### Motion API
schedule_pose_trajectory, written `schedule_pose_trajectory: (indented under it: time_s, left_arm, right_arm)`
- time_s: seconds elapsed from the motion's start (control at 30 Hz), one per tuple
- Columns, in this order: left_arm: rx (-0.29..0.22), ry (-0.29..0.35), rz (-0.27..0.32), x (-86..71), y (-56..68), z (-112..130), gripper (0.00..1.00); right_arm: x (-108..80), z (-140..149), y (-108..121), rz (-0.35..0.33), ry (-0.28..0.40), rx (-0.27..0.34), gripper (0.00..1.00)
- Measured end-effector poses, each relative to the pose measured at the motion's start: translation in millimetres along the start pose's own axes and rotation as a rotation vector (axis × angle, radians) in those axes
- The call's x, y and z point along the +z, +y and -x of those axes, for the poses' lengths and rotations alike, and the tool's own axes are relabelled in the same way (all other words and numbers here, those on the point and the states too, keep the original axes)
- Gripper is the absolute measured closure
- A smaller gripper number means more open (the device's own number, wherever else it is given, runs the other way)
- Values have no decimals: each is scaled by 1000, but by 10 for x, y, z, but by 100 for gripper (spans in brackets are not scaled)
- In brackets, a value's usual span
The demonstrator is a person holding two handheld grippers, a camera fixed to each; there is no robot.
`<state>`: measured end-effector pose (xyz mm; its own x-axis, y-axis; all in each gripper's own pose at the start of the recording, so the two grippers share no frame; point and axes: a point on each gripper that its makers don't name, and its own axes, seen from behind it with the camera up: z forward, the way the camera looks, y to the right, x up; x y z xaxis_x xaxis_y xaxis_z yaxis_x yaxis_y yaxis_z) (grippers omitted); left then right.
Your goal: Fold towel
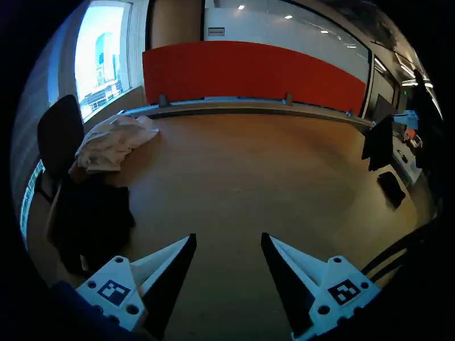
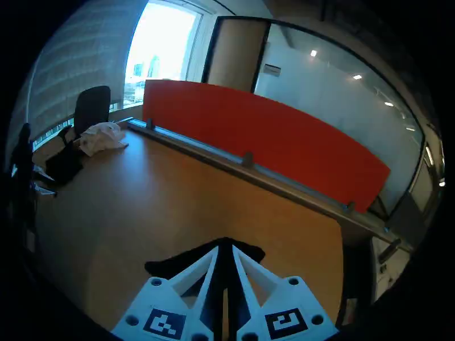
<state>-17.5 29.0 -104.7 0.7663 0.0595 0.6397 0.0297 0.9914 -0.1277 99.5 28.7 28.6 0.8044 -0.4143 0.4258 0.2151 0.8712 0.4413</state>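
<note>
Our right gripper (image 2: pixel 226 248) has its jaws closed over a dark cloth (image 2: pixel 165 266); our left gripper (image 1: pixel 228 236) gapes, empty. The white towel (image 1: pixel 114 142) lies crumpled at the far corner of the table (image 1: pixel 239 170); we judge folding unstarted.

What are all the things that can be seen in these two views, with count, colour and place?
table: one, brown wood, under everything
pale cloth pile: one, cream-white, crumpled at the table's far left corner
dark heap: one, black, left table edge, nearer than the pale pile
black cloth: one, black, at the tips of the right tongs
chair: one, black, behind the pale pile
partition: one, red, along the table's far edge
window: one, bright, far left
left tongs: one, white, open above bare table
right tongs: one, white, shut on the black cloth
</note>
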Motion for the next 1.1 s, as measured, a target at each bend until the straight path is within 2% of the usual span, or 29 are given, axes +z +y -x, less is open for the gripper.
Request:
schedule_pose_trajectory:
  time_s: [0.3, 0.67, 1.1]
  left_arm:
    - [12, -2, -5, 8, 0, -36, 16]
    - [25, -3, -8, 28, 6, -83, 16]
    - [35, -6, -11, 25, 39, -108, 16]
  right_arm:
    - [-97, 95, 360, 46, -14, 12, 95]
    - [-178, 344, 777, 92, -53, 23, 95]
    - [-201, 556, 1044, 124, -78, 56, 95]
